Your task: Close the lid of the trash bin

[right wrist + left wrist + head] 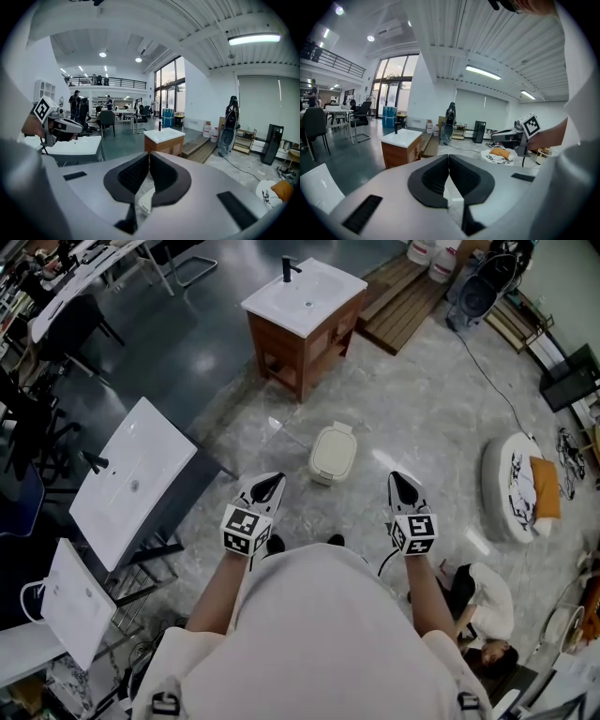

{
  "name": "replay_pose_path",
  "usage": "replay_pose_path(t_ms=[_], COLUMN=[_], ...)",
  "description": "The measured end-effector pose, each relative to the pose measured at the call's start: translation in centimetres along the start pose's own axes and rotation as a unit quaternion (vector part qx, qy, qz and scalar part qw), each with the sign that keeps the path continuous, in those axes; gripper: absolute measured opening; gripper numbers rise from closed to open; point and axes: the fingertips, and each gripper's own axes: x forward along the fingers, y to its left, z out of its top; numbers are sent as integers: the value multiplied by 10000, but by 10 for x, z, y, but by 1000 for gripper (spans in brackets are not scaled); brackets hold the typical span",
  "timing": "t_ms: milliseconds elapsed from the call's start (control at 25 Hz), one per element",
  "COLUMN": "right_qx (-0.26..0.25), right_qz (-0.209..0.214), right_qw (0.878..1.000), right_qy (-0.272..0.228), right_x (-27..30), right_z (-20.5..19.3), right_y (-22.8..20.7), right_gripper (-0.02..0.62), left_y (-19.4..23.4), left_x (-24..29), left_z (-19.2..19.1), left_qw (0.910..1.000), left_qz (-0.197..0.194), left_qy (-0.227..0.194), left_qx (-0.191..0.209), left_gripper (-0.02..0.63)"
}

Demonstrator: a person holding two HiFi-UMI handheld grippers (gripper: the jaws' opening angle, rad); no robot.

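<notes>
Torso (319, 634) is seen nearest, at the bottom of the head view. Bin (333, 456) is stood on the floor (422, 418) ahead, beyond and between both grippers, touched by neither; its lid (336, 444) appears to be laid down flat, as the task wants. Left gripper (269, 486) and right gripper (404, 486) are held with jaws pressed together, nothing between. No closing move is judged to be needed unless the lid proves ajar.
</notes>
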Motion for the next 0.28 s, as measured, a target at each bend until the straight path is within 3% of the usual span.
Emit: replay_pose_path(t_ms=[280], right_qx=[-50], right_qz=[58], right_qw=[10000], right_qy=[-14], right_x=[6], right_z=[3], right_y=[2], right_gripper=[34], left_y=[6], left_x=[3], left_z=[-4], left_qw=[10000], left_qz=[29], left_qy=[4], left_qx=[-46], left_gripper=[18])
